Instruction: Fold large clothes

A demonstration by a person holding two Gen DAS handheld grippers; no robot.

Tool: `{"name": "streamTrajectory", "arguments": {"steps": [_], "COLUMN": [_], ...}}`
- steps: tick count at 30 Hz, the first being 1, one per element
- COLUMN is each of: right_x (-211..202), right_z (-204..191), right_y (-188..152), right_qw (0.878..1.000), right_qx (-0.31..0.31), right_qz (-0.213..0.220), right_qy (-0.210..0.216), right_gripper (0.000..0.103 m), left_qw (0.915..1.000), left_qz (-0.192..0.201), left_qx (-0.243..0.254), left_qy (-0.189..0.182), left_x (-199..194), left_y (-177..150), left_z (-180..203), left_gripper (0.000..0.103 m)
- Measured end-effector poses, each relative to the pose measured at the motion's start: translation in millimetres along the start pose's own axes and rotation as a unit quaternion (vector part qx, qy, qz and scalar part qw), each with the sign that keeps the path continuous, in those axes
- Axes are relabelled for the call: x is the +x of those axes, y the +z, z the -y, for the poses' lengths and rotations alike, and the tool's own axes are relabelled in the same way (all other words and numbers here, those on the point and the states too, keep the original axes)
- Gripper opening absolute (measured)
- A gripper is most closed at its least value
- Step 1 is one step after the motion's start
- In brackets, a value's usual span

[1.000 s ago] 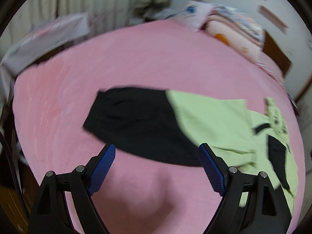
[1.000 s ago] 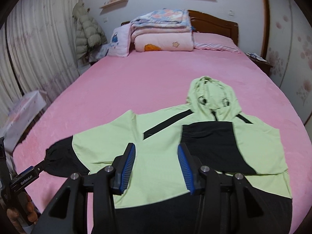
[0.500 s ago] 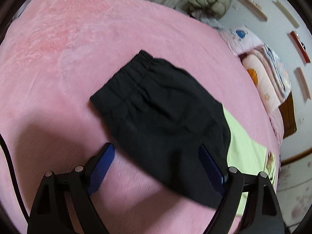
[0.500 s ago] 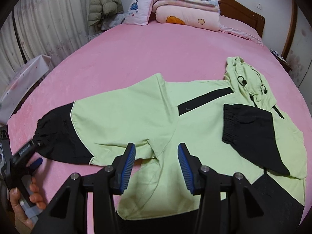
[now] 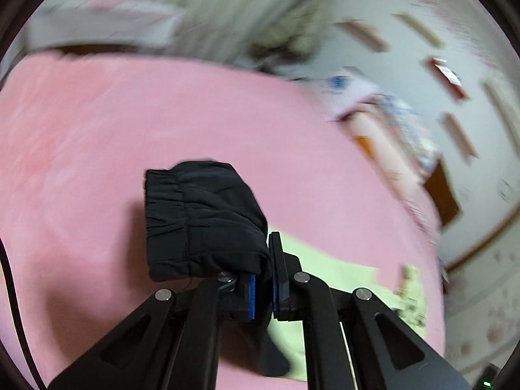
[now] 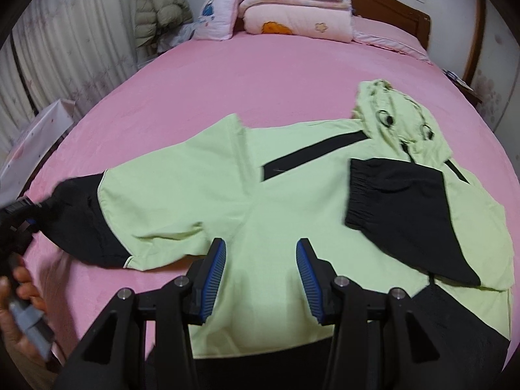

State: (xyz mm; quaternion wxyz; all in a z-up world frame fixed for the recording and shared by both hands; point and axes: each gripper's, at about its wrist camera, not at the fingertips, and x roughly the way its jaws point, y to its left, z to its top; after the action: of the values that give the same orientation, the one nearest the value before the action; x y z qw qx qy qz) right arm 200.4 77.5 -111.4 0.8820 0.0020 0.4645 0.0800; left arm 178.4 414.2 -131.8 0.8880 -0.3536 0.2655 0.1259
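A light green hoodie (image 6: 260,175) with black sleeve ends lies spread on the pink bed (image 6: 260,65). Its right sleeve (image 6: 406,208) is folded over the chest, below the hood (image 6: 399,123). The black end of the left sleeve (image 5: 201,217) is bunched and raised off the bed; my left gripper (image 5: 263,276) has its jaws closing tight on it. In the right wrist view that gripper (image 6: 19,217) and the hand (image 6: 19,292) that holds it show at the left edge, by the sleeve (image 6: 81,224). My right gripper (image 6: 260,260) hovers open over the hoodie's lower body.
Folded quilts (image 6: 295,9) and a pillow (image 6: 214,16) are stacked at the wooden headboard (image 6: 390,9). A puffer jacket (image 6: 159,9) and curtains (image 6: 65,48) stand at the far left. A white box (image 6: 39,133) sits beside the bed's left edge.
My left gripper went from wide open over the black sleeve end to shut on it, and the sleeve end is now bunched and raised. My right gripper sank closer to the hoodie.
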Motion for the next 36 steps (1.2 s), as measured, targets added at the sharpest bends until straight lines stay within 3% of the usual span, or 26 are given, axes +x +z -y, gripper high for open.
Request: {"name": "streamTrajectory", "arguments": {"steps": [3, 7, 9, 13, 16, 18, 21, 24, 27, 30, 32, 36], "right_x": [-13, -35, -42, -51, -49, -45, -40, -36, -34, -28, -21, 6], "right_z": [29, 80, 105, 155, 185, 196, 205, 205, 200, 189, 182, 168], "right_y": [-3, -14, -22, -43, -61, -69, -76, -74, -68, -56, -48, -33], "right_qw": [1.0, 0.997, 0.994, 0.988, 0.985, 0.983, 0.983, 0.984, 0.985, 0.985, 0.985, 0.986], "right_qx": [0.028, 0.073, 0.091, 0.127, 0.151, 0.159, 0.169, 0.173, 0.17, 0.17, 0.167, 0.156], "right_qz": [0.013, 0.033, 0.037, 0.033, 0.018, 0.009, -0.001, -0.001, 0.003, 0.004, 0.002, -0.022], "right_qy": [-0.004, -0.022, -0.037, -0.075, -0.088, -0.088, -0.076, -0.052, -0.022, 0.017, 0.033, 0.052], "right_gripper": [0.045, 0.045, 0.045, 0.045, 0.045, 0.045, 0.045, 0.045, 0.045, 0.045, 0.048, 0.053], "left_qw": [0.996, 0.978, 0.9673, 0.9406, 0.9242, 0.9172, 0.9102, 0.9086, 0.9099, 0.9185, 0.9271, 0.9367], "left_qz": [0.004, -0.037, -0.067, -0.129, -0.188, -0.218, -0.243, -0.252, -0.238, -0.19, -0.146, -0.108], "left_qx": [0.065, 0.149, 0.189, 0.286, 0.319, 0.325, 0.331, 0.325, 0.326, 0.327, 0.33, 0.331], "left_qy": [-0.061, -0.142, -0.155, -0.13, -0.095, -0.076, -0.056, -0.07, -0.098, -0.116, -0.102, -0.04], "left_x": [-13, -5, 10, 54, 94, 106, 109, 95, 60, 27, 9, 1], "left_y": [-6, -47, -80, -166, -217, -246, -267, -258, -235, -203, -183, -161], "left_z": [70, 170, 211, 269, 286, 286, 275, 273, 269, 257, 243, 205], "left_gripper": [0.005, 0.005, 0.005, 0.005, 0.008, 0.018, 0.048, 0.063, 0.076, 0.089, 0.09, 0.09]}}
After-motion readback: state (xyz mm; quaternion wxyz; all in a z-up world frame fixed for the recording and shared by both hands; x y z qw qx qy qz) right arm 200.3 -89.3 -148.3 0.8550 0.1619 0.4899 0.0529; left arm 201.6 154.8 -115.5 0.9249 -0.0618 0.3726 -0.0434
